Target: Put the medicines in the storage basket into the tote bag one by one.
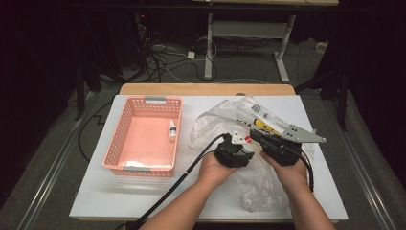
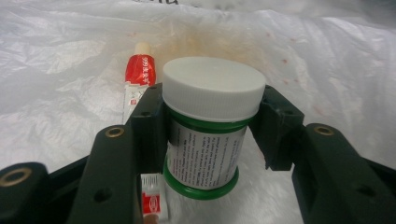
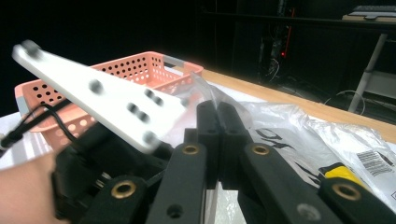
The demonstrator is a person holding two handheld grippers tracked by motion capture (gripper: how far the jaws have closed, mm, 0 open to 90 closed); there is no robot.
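— How did the jaws stand?

— The left gripper [image 2: 211,135] had its jaws clamped on a white-capped green jar [image 2: 208,126], held upright over the plastic bag [image 2: 70,84], a red tube [image 2: 136,79] lying just beyond. The right gripper [image 3: 217,122] had its jaws pressed together, pinching a fold of the bag.

— And the hands?

— Both forearms reached in from the near edge, the hands [image 1: 216,168] close together above the bag, right of the pink basket [image 1: 118,130] that held a small bottle [image 1: 172,130].

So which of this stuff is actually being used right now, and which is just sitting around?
In use:
- jar, clamped in the left gripper
- plastic bag, pinched by the right gripper
- pink basket, probably

Lying about:
- small bottle in the basket
- red tube
- cables on the floor
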